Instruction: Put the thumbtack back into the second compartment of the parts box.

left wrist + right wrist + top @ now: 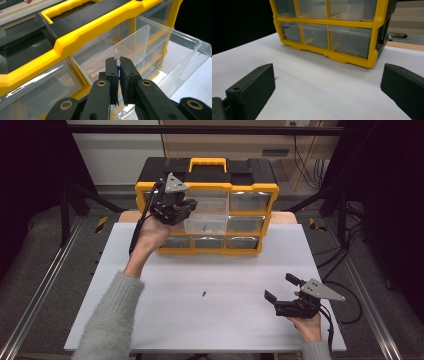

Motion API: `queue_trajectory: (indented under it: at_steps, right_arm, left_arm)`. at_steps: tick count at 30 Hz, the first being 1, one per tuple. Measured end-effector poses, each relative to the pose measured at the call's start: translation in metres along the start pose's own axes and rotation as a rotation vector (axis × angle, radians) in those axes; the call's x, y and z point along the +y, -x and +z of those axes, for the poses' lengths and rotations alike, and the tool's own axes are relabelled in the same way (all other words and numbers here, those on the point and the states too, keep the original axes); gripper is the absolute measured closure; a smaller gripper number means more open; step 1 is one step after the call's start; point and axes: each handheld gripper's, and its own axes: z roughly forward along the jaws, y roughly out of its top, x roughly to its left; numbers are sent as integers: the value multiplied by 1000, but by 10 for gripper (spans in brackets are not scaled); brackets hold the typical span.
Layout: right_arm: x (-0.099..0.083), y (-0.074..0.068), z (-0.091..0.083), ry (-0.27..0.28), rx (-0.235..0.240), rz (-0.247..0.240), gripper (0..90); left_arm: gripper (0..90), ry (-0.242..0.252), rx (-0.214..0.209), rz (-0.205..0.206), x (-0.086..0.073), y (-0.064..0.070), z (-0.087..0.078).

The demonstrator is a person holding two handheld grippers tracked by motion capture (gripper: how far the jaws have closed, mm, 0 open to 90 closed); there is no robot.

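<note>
My left claw (118, 72) is clenched on a small blue piece (118, 70), held above the pulled-out clear drawer (160, 62) of the yellow organiser (206, 215). If I release too near the divider just ahead, it could bounce out onto the surface (200, 275). My right claw (282, 295) rests released, well behind; another blue piece (204, 294) lies beside it.

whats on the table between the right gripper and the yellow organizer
In the high view, bare white table apart from one small blue piece, lying between the right gripper and the yellow drawer organizer.
</note>
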Motion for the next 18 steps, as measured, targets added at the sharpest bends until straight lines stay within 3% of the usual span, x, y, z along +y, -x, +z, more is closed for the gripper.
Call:
queue_trajectory:
  at_steps: [18]
  right_arm:
    - [0, -1, 0, 6, 8, 13, 3]
  left_arm:
    - [839, -20, 18, -4, -1, 1, 10]
